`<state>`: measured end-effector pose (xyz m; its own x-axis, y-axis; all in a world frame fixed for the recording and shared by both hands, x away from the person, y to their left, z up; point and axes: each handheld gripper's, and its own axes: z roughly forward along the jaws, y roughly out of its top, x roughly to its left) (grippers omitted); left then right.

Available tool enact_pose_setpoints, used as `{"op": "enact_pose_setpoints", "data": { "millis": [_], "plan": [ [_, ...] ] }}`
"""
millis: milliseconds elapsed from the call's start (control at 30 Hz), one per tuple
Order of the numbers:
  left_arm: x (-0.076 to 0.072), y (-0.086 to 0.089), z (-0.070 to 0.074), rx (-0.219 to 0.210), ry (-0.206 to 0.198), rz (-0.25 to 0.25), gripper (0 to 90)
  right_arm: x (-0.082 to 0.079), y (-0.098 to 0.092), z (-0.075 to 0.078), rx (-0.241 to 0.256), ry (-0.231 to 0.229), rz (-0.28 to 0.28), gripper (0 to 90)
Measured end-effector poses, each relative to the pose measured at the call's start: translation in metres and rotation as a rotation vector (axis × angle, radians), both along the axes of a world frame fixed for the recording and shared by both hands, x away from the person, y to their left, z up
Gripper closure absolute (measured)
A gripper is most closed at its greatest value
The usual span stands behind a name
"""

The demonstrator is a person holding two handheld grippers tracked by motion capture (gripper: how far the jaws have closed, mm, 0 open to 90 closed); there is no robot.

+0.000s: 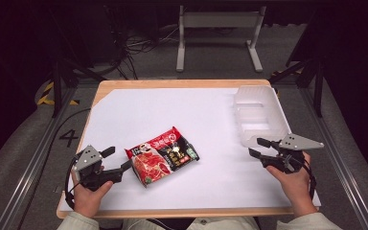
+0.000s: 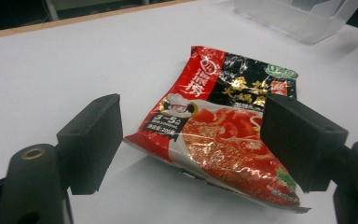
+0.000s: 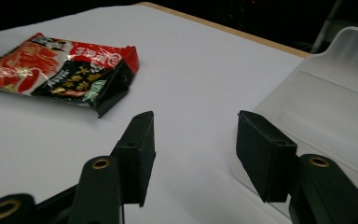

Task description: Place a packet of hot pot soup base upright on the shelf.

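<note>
A red and black noodle packet (image 1: 163,155) lies flat on the white table cover, left of centre. My left gripper (image 1: 117,159) stands open right at the packet's near-left end. In the left gripper view the packet (image 2: 223,126) lies between and just beyond the two spread jaws, and nothing is gripped. My right gripper (image 1: 256,147) is open at the right side, just in front of a clear plastic tray (image 1: 258,115). The right gripper view has the packet (image 3: 60,70) far off to the left and the tray (image 3: 326,102) close on the right.
The white cover (image 1: 191,115) spreads over a wooden table (image 1: 172,83). Black frame rails run along both sides, and a metal stand (image 1: 218,28) and cables sit on the floor beyond the far edge.
</note>
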<state>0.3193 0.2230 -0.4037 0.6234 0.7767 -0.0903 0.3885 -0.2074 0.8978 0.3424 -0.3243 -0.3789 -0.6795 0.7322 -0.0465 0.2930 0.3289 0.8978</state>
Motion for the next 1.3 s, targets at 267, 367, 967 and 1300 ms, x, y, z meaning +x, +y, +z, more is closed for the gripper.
{"op": "enact_pose_setpoints", "data": {
  "millis": [267,367,967,1300],
  "plan": [
    [0.004,-0.004,0.002,-0.004,0.018,-0.003,22.0,0.001,0.002,-0.001,0.006,0.010,0.032,45.2],
    [0.007,-0.006,0.003,0.012,0.028,-0.010,22.0,0.003,0.003,-0.001,-0.001,0.016,0.034,44.4],
    [0.040,-0.035,0.038,0.080,0.050,-0.111,19.9,0.004,0.009,-0.003,-0.027,0.027,0.051,43.4],
    [0.062,-0.049,0.055,0.111,0.046,-0.136,22.4,0.005,0.011,-0.006,-0.037,0.035,0.059,43.4]
  ]
}}
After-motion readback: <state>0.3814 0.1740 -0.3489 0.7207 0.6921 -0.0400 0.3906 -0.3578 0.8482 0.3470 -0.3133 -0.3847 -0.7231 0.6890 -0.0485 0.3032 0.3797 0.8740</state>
